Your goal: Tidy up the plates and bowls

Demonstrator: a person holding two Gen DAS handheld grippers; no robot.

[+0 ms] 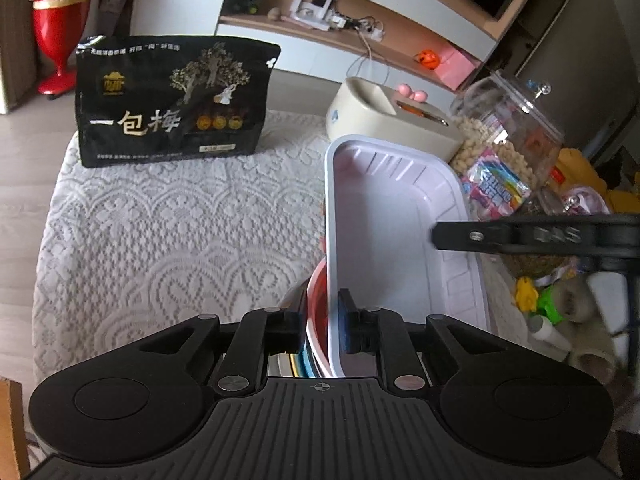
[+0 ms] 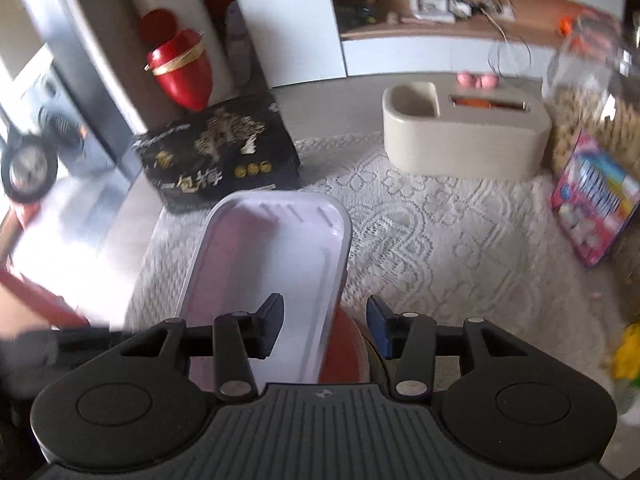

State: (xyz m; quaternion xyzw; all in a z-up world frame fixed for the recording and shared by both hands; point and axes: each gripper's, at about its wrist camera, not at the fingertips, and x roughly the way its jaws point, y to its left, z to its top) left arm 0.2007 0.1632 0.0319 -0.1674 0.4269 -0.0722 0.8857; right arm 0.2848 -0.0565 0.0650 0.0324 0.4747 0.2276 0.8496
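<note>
- Two claws meet at one white rectangular tray (image 1: 400,216), which sits tilted on a red bowl (image 1: 318,320) near the surface's (image 1: 168,232) front edge.
- Left claw (image 1: 322,330) is clamped tight on the tray's rim together with the bowl's.
- Right claw (image 2: 326,326) stands partly open, straddling the tray's right rim without pressing it.
- Black snack bag (image 1: 172,104) stands at the far edge.

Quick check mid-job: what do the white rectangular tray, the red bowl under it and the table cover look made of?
White tray: thin moulded plastic, likely; smooth, slightly glossy, with ribbed walls and a rolled rim.
Red bowl: probably plastic or melamine; uniform colour, soft sheen, though only its edge shows.
Table cover: white lace-like fabric, matte, with an openwork floral pattern.
</note>
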